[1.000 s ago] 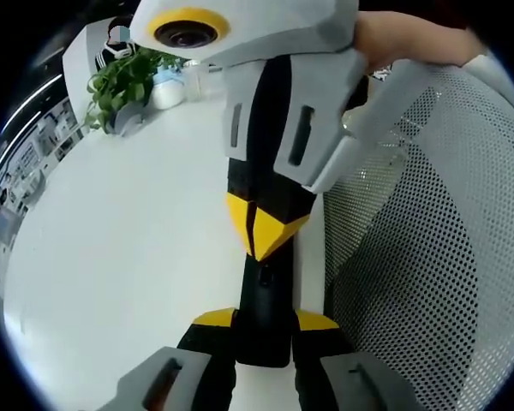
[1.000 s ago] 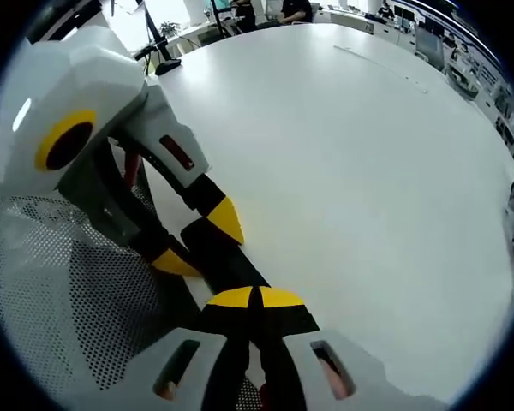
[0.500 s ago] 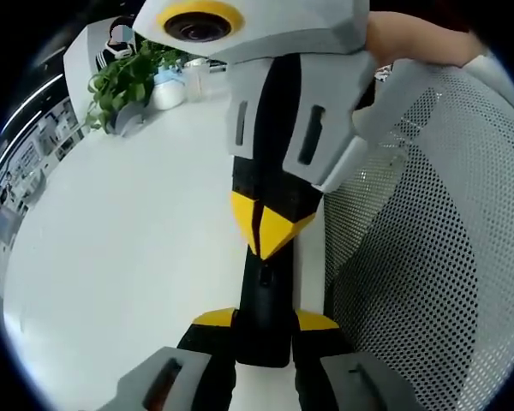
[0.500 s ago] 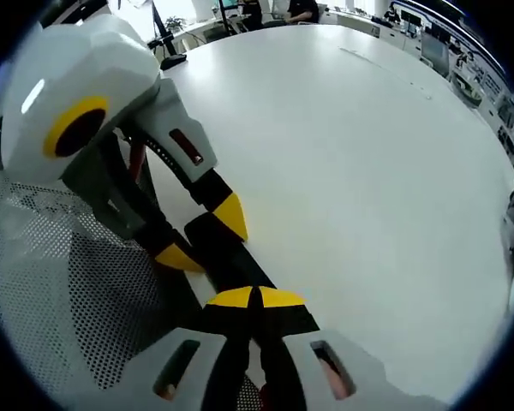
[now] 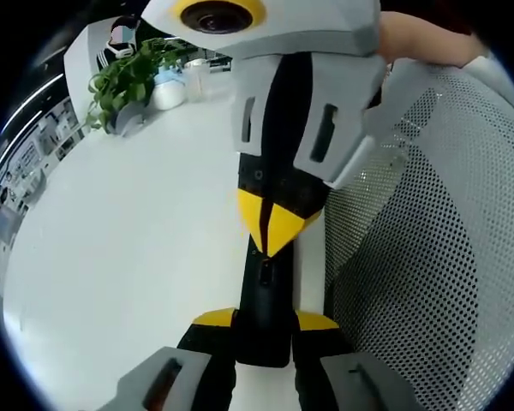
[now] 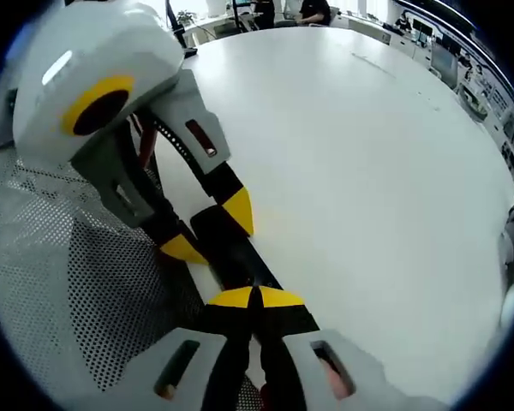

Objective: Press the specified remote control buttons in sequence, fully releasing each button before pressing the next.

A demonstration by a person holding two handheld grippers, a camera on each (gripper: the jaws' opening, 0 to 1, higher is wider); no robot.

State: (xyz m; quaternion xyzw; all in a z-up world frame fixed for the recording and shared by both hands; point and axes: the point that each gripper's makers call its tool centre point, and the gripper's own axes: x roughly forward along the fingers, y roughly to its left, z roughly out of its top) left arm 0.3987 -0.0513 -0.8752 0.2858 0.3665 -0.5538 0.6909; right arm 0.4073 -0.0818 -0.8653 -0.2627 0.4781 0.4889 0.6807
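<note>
A slim black remote control (image 5: 264,295) lies lengthwise between the yellow-tipped jaws of my left gripper (image 5: 264,322), which is shut on its near end just above the white table (image 5: 128,240). From above, my right gripper (image 5: 272,229) comes down with its yellow tips shut together, touching the remote's top face. In the right gripper view, the right gripper (image 6: 255,298) shows its tips closed on the remote (image 6: 237,257), and the left gripper (image 6: 211,229) clamps the remote's far end from the left.
A grey mesh chair back (image 5: 411,257) stands close beside the remote, also seen in the right gripper view as mesh chair (image 6: 77,282). A potted plant (image 5: 124,81) sits at the table's far edge. A person's hand (image 5: 420,38) holds the right gripper.
The right gripper has slid slightly along the remote toward the left gripper, its tips still together. The left gripper keeps its hold on the remote.
</note>
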